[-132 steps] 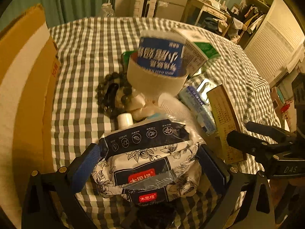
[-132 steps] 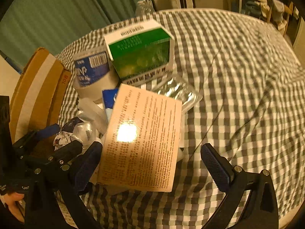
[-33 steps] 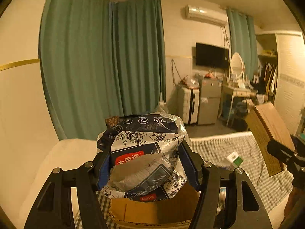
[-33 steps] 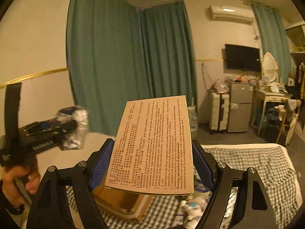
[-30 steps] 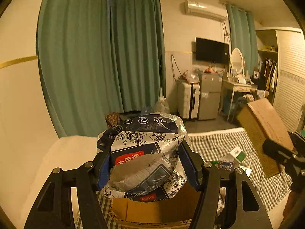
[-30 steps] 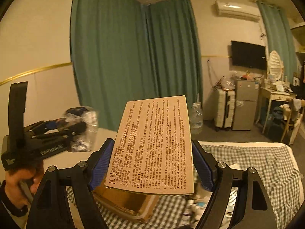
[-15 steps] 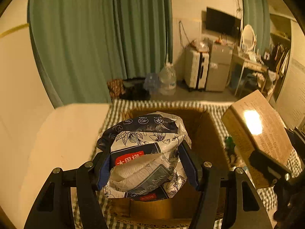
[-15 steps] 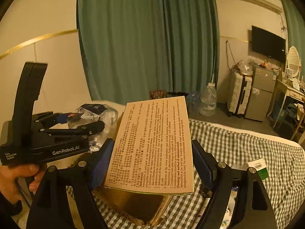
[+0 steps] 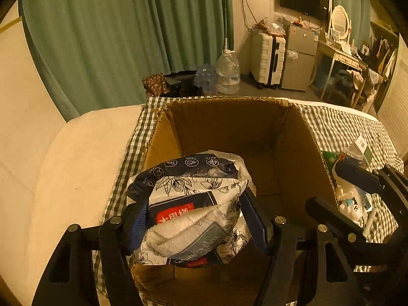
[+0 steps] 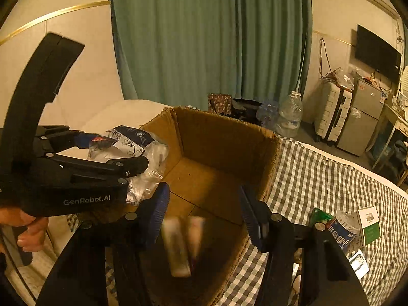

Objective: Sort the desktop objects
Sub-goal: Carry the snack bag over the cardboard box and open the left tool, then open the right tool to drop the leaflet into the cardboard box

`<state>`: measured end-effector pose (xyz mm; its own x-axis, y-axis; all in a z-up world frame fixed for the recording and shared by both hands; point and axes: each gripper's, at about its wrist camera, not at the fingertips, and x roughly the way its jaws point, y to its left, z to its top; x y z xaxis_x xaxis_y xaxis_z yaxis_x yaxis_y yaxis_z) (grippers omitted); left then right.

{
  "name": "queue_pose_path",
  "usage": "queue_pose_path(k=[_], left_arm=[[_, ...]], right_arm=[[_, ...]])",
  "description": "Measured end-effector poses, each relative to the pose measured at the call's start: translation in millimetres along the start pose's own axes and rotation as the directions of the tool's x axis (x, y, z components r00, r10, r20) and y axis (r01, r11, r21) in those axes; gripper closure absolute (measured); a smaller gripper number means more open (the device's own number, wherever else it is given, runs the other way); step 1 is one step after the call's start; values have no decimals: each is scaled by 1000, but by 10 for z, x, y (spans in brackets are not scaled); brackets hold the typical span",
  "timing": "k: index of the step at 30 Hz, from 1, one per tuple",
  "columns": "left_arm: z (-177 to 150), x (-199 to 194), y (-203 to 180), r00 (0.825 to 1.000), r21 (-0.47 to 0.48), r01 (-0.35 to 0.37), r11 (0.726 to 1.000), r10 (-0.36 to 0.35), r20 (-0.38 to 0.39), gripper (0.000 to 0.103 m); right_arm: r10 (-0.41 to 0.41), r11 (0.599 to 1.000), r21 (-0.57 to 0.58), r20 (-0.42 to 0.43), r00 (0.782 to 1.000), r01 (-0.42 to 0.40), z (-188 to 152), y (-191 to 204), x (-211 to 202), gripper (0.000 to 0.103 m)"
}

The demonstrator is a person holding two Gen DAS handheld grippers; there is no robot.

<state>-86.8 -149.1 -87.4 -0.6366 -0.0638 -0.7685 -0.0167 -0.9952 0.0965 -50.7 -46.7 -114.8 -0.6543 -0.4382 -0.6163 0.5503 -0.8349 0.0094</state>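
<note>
My left gripper (image 9: 191,219) is shut on a floral tissue pack (image 9: 188,204) and holds it over the near edge of an open cardboard box (image 9: 229,127). The pack also shows in the right wrist view (image 10: 127,142), beside the box (image 10: 224,137). My right gripper (image 10: 204,211) is open and empty above the box. A tan printed carton (image 10: 181,244) is blurred below it, inside the box. In the left wrist view the right gripper (image 9: 344,191) stands open at the box's right wall.
The box stands on a checked cloth (image 10: 318,178). Loose items lie on the cloth to the right: a blue-labelled container (image 10: 340,234) and a green-and-white carton (image 10: 368,224). A pale wall and green curtains are behind.
My right gripper has opened and let go of the tan carton, which has dropped into the box. Both grippers have tilted down over the box. The left still holds the tissue pack.
</note>
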Motion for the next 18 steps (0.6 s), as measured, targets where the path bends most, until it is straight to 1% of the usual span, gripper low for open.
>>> queue_pose_path(k=[2,3,4,8,11,13,15,17,18], left_arm=[[6,4,7,1000,-4,4,1000,-3,6,27],[14,-7,-2,1000,-4,-2,1000,2,14,20],[24,-25,-10,1000,-3,-7,1000,8,19,17],[46,-144,-48,999,2,-20,1000,20,48,14],[79,-302,-63,995,-11,-33,999,34,93,13],[116,-460,-54,991,-37,-27,999,32,133,10],[146,-632,-57,982,-55,-34,998,43,183,8],[164,-810,-76,967,-64,-58,996,72,243,5],[173,-915,-85,956,-70,-71,995,87,279,4]], right_arm=[[-10,1000,5,16,1000,10,-26,11,-59,46],[-12,1000,12,24,1000,12,29,-45,-56,43],[-16,1000,23,37,999,15,36,-65,-98,39],[-31,998,55,78,996,27,72,-111,-257,38],[-51,997,61,110,993,45,108,-143,-423,37],[-67,996,68,139,988,58,142,-168,-562,37],[-80,994,81,172,982,67,205,-228,-708,36],[-87,993,100,208,974,67,250,-276,-881,36],[-92,992,106,222,971,69,293,-311,-935,36]])
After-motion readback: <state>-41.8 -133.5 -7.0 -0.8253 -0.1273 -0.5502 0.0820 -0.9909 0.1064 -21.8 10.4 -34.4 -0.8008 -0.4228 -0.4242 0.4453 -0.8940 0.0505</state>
